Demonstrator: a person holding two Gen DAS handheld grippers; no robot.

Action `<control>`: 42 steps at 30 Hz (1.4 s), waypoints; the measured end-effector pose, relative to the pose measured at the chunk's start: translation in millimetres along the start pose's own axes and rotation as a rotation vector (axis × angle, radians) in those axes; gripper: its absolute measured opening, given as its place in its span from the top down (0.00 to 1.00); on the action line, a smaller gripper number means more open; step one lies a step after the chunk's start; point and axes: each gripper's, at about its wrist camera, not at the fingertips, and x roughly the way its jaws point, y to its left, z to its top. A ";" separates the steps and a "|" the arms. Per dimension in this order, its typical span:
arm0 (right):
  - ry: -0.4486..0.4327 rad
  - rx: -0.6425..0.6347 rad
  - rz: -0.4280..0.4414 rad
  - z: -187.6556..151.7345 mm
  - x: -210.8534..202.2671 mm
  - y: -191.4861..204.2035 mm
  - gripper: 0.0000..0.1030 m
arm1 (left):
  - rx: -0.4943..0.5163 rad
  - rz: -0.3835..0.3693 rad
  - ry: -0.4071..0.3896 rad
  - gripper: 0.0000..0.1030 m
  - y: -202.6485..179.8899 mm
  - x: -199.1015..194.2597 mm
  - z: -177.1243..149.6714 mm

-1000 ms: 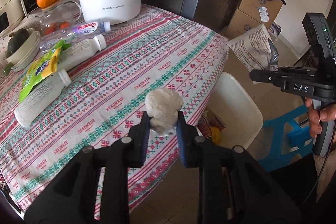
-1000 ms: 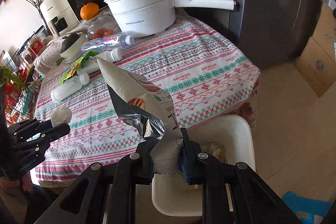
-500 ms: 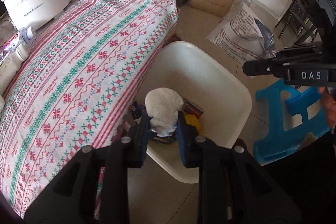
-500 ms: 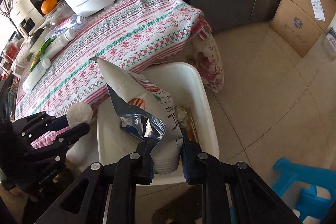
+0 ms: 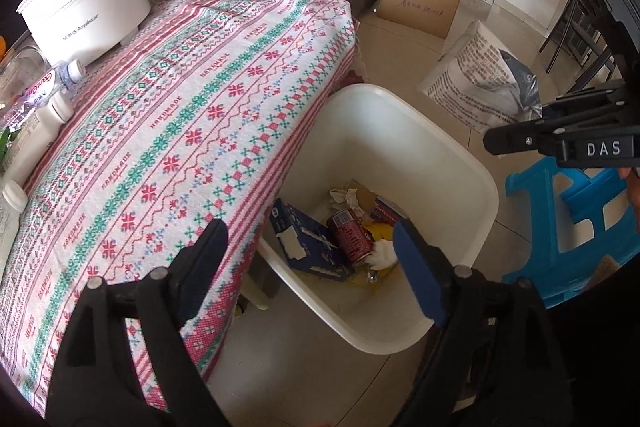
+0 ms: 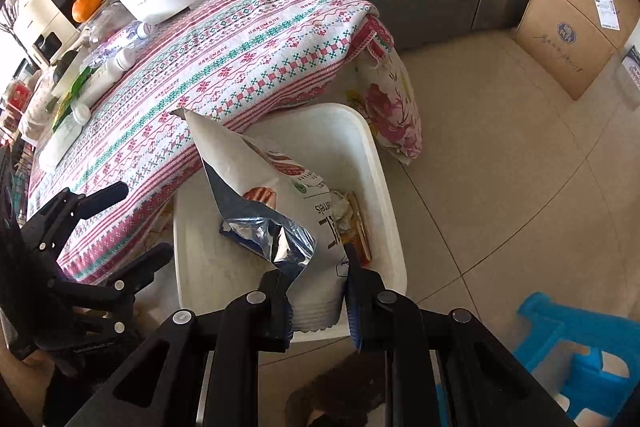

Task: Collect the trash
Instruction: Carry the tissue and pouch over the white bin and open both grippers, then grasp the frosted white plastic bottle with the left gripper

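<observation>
While your left gripper (image 5: 310,263) is opening its fingers above the white bin (image 5: 472,163), nothing between them, your right gripper (image 6: 318,297) pinches the snack bag (image 6: 280,195) over that bin beside the table (image 5: 200,99).

Much of the bin's contents and the table's far clutter sit out of clear sight.

In the right wrist view the snack bag (image 6: 280,195) covers most of the white bin (image 6: 384,195)'s floor; only scraps show at 3 o'clock of it. In the left wrist view the bottles (image 5: 36,107) at 9 o'clock are cut by the frame edge, and the white wad (image 5: 382,253) is partly behind a finger, possibly tissue. The orange (image 6: 86,5) sits small and soft.
</observation>
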 end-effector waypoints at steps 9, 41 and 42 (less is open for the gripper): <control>0.035 -0.016 -0.009 4.2 9.6 8.3 0.79 | -0.031 0.032 -0.013 0.14 17.1 -13.9 -2.0; -0.046 -0.030 0.016 41.7 -8.8 60.6 0.26 | -0.147 0.252 -0.015 0.13 154.8 -67.0 -16.0; -0.049 -0.037 0.019 43.8 -8.8 64.9 0.26 | -0.156 0.265 -0.011 0.13 168.3 -70.4 -17.7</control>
